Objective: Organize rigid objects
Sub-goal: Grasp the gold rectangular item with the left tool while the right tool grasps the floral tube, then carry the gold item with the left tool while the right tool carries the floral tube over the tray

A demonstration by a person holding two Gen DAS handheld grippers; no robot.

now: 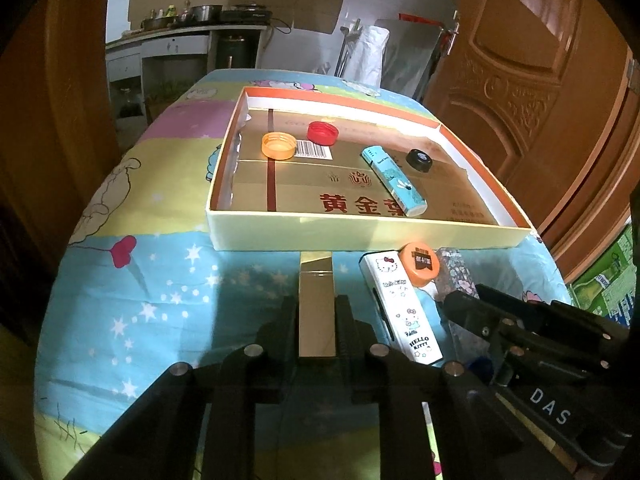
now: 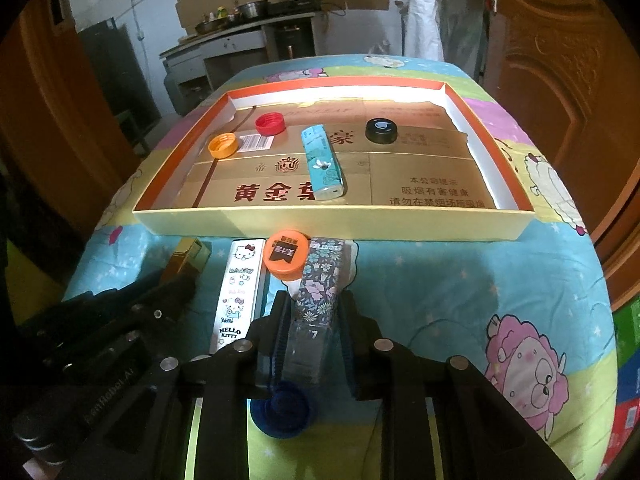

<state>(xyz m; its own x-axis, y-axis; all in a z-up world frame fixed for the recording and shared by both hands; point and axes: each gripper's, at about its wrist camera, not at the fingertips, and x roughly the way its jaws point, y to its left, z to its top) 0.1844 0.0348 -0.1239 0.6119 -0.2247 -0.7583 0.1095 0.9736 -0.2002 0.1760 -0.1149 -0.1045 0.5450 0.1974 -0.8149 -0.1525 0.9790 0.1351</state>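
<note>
A slim gold rectangular box [image 1: 316, 304] is pinched by the left gripper [image 1: 316, 312], and a dark floral rectangular box [image 2: 316, 292] by the right gripper [image 2: 314, 312]. Both long axes are aligned with the fingers, pointed ahead at the shallow orange-rimmed cardboard tray [image 2: 336, 222] just beyond.

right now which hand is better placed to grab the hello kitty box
Neither is free: the left gripper is shut on the gold box and the right gripper on the floral box. The hello kitty box lies between them, about equally close; whichever unloads first.
</note>
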